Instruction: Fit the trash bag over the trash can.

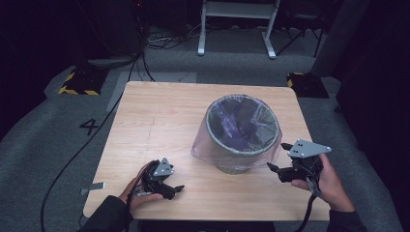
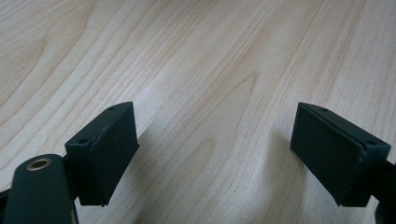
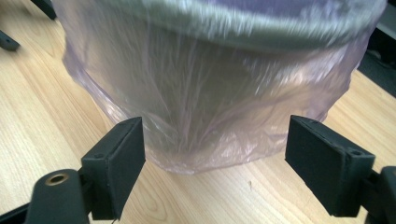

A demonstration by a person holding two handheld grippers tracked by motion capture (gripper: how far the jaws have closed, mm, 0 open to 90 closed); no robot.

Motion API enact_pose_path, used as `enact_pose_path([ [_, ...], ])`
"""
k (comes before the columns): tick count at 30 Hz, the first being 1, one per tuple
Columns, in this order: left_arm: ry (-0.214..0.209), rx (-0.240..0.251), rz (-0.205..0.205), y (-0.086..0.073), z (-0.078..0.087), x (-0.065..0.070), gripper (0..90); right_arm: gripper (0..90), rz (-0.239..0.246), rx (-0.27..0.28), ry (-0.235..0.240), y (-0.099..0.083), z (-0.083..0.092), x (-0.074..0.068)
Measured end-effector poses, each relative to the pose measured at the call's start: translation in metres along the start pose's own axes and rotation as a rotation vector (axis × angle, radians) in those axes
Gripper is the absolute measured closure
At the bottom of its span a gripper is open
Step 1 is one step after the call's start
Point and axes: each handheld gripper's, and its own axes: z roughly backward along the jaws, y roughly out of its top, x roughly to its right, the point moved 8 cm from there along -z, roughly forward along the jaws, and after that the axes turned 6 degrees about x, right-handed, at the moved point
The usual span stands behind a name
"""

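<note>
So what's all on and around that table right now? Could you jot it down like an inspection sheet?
Surface: wooden table, bare apart from the bin.
Job's things: waste bin upright, lined with a purple plastic bag folded over its rim.
Clutter: nothing seen.
Grippers: left tool open over bare wood; right tool open, facing the bag, not touching.
Cables: black cable on the floor at left.
Surroundings: grey carpet, white frame legs behind.

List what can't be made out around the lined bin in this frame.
- Bin floor: high view, dark behind the purple bag.
- Bin foot: right gripper view, draped bag covers it.
- Bin rim: right gripper view, blurred, cut by the top edge.
- Right claw to bag: contact unclear.
</note>
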Motion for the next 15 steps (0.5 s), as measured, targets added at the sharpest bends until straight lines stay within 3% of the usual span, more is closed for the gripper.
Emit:
enact_pose_path([
  [15, 0.000, 0.000, 0.000, 0.000, 0.000, 0.000, 14.4, 19.9, -0.028, -0.067, -0.009, -0.034, -0.017, 0.000],
])
